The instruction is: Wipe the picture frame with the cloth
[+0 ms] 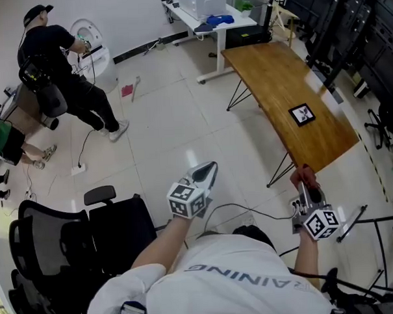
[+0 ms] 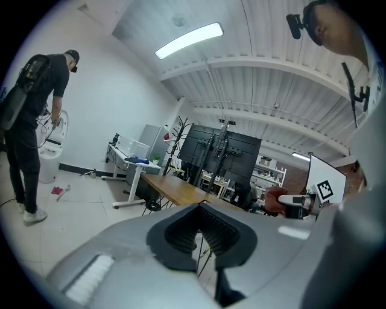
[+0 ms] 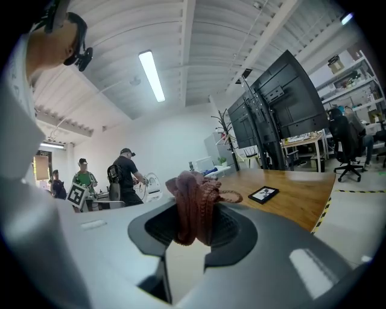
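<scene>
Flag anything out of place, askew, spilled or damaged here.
Nothing looks damaged or spilled. The picture frame lies flat on the wooden table, and the right hand-held gripper is shut on the reddish cloth. The only stray item is a small red thing on the floor.

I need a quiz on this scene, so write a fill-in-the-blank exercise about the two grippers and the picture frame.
The right gripper is shut on a reddish-brown ____.
The picture frame lies flat on the ____ table.
The left gripper holds ____.
Missing words: cloth; wooden; nothing.
</scene>
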Motion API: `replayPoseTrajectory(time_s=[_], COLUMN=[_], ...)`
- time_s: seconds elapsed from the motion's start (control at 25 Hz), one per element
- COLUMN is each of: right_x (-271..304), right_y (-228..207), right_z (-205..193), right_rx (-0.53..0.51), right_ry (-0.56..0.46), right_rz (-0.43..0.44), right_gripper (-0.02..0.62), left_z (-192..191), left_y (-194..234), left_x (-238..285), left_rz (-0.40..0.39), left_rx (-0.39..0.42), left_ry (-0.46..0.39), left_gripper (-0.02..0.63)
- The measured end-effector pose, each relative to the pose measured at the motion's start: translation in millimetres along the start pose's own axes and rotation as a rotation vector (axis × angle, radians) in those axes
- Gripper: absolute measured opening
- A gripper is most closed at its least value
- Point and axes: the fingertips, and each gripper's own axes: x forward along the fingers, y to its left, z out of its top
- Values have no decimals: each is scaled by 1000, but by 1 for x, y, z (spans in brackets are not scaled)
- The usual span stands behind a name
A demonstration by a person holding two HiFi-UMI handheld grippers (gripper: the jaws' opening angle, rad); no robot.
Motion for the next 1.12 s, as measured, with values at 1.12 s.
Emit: replayPoseTrajectory(time_s=[1.12], right_x=[209], right_y=[-215], right_z=[126], right_rx=[87], right_ry=[-77], right_rz=[26], right_gripper=[115], left_z=[122], left_y=[35], left_x=[300], left_rz=[-6], left_rx=[61], left_ry=[-4], left_gripper=[5])
